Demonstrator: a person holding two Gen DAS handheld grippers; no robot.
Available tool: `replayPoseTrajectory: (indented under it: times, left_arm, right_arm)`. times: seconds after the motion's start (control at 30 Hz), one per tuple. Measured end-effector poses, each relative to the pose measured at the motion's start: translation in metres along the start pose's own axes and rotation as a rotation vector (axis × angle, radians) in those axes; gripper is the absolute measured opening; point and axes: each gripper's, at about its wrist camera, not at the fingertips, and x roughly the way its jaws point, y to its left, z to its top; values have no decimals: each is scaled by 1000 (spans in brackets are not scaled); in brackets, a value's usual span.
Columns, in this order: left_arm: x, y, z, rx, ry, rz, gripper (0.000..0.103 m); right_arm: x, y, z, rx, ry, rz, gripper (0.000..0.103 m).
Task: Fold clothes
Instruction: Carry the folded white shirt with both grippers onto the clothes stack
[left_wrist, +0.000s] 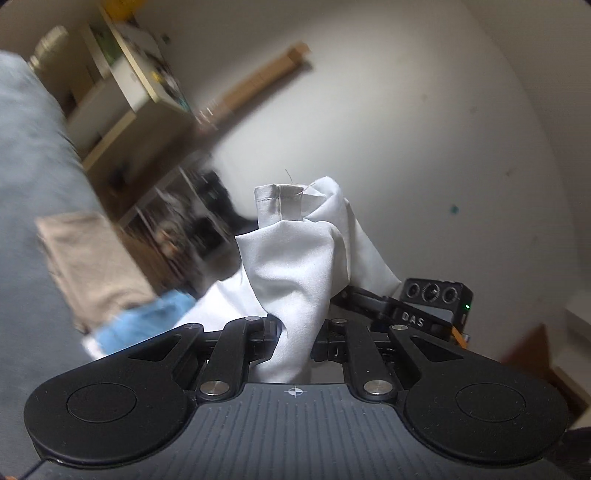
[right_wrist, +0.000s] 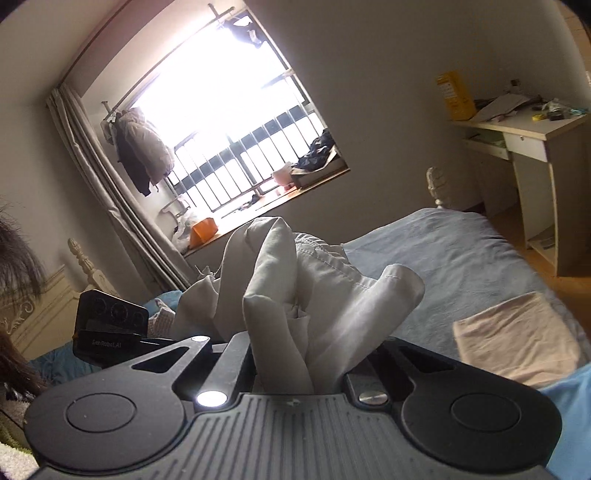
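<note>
A pale grey-white garment (left_wrist: 295, 266) bunches up out of my left gripper (left_wrist: 295, 334), which is shut on it; a stitched hem shows at the top of the bunch. In the right wrist view the same light cloth (right_wrist: 295, 295) rises in folds from my right gripper (right_wrist: 295, 369), shut on it too. Both grippers hold the cloth lifted above the bed. The other gripper's black camera block (left_wrist: 436, 299) sits close to the right of the cloth in the left view, and at the left (right_wrist: 110, 321) in the right view. The fingertips are buried in fabric.
A blue-grey bed (right_wrist: 443, 258) lies below, with a folded beige cloth (right_wrist: 517, 339) and a light blue item (right_wrist: 569, 398) on it. A white desk (right_wrist: 532, 147) stands at the right, a barred window (right_wrist: 229, 125) behind. Shelving (left_wrist: 129, 92) is blurred at the left. A person's hair (right_wrist: 14, 258) shows.
</note>
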Motion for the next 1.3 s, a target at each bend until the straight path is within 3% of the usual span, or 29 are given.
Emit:
replayPoseTrajectory:
  times: [0.23, 0.37, 0.5, 0.7, 0.77, 1.0, 1.07, 1.27, 1.3]
  left_arm:
    - [96, 11, -30, -119, 180, -152, 11]
    - [130, 26, -50, -171, 212, -176, 11]
    - [155, 68, -66, -247, 191, -113, 11]
    - [162, 148, -81, -291, 112, 95, 11]
    - [159, 159, -81, -289, 94, 131, 11]
    - [146, 196, -79, -278, 30, 255, 11]
    - [147, 197, -79, -261, 34, 257, 14]
    - [142, 201, -74, -271, 30, 244, 33]
    - [141, 201, -74, -267, 30, 247, 37]
  right_arm:
    - [-76, -38, -8, 45, 73, -169, 5]
    - [-87, -58, -6, 13, 168, -239, 5]
    - [-69, -102, -8, -3, 291, -244, 5]
    - [12, -194, -42, 15, 459, -215, 5]
    - [37, -218, -53, 9, 493, -208, 5]
    - [79, -251, -67, -2, 496, -154, 6]
    - [84, -257, -71, 19, 485, -163, 9]
    - [77, -271, -81, 119, 416, -164, 31]
    - [72, -272, -81, 137, 396, -168, 42]
